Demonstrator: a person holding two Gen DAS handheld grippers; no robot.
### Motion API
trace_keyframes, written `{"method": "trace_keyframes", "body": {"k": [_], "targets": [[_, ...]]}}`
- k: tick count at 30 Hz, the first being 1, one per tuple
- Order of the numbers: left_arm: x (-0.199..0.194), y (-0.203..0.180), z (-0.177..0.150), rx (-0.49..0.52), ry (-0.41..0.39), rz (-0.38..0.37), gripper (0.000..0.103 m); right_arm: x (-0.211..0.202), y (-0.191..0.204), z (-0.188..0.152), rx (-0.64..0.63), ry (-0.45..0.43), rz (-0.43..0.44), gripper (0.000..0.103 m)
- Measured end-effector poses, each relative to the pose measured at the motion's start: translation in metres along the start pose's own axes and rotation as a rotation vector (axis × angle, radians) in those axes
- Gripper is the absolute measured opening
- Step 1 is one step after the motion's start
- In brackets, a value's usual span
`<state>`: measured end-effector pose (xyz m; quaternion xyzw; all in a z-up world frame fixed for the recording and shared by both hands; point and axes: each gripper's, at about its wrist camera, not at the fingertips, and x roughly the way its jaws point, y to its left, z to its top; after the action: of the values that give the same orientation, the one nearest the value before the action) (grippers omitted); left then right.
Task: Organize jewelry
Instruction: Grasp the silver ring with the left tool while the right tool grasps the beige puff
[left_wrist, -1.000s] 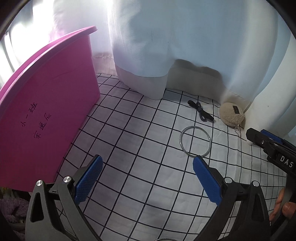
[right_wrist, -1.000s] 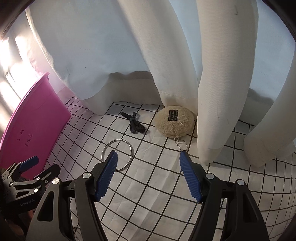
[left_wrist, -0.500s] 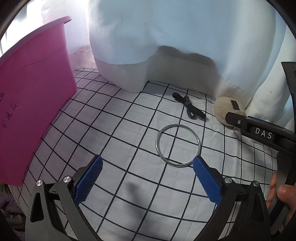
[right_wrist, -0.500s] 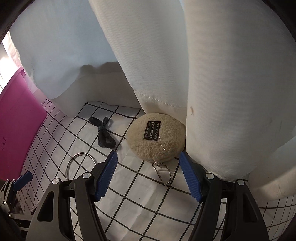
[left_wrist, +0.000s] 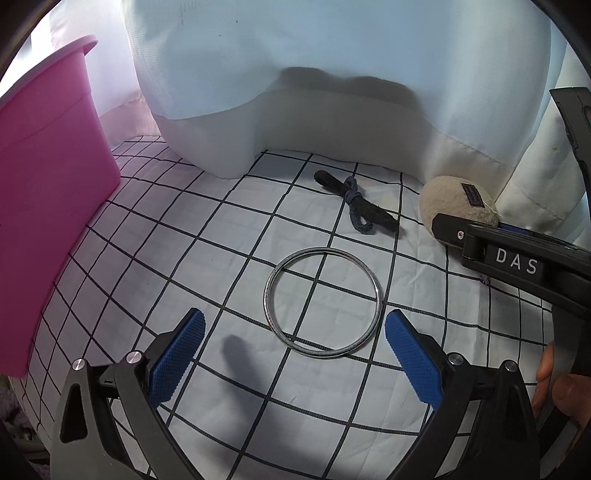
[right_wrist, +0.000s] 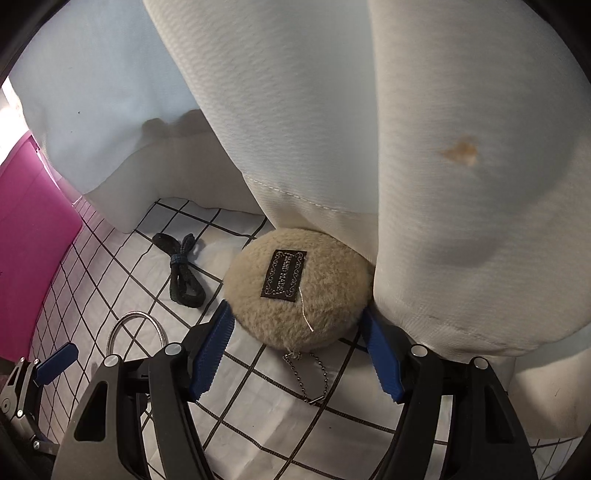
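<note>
Both jaws stand apart — "DAS" marks the right gripper (left_wrist: 476, 236) beside the labelled plush pouch (right_wrist: 295, 291).

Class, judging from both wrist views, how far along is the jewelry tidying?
Done: nothing visibly put away. In hand: the open right gripper straddles the plush pouch; the open left gripper hovers near the metal bangle. Left: bangle, pouch and dark cord all lie on the grid cloth.
</note>
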<state>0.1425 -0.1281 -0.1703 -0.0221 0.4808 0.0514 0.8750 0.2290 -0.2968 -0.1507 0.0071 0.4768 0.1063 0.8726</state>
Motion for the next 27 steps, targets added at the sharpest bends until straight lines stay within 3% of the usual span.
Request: {"method": "trace_keyframes", "body": {"k": [10,20,22,26,27], "targets": [[0.018,-0.008,0.006,0.001,0.027,-0.001,0.097,0.007,-0.001,0.003,-0.001,-0.002,0.011,0.067],[0.025,0.001,0.010,-0.021,-0.019,0.007,0.097,0.018,0.013,0.005,-0.045,-0.023,-0.034,0.068],[0.025,0.002,0.010,-0.022,-0.021,0.005,0.094,0.019,0.015,0.004,-0.056,-0.027,-0.037,0.067],[0.016,-0.002,0.003,-0.003,-0.040,-0.010,0.073,0.021,0.023,0.001,-0.067,-0.036,-0.042,0.064],[0.015,-0.003,0.002,0.002,-0.039,-0.009,0.072,0.022,0.025,0.000,-0.067,-0.037,-0.038,0.063]]}}
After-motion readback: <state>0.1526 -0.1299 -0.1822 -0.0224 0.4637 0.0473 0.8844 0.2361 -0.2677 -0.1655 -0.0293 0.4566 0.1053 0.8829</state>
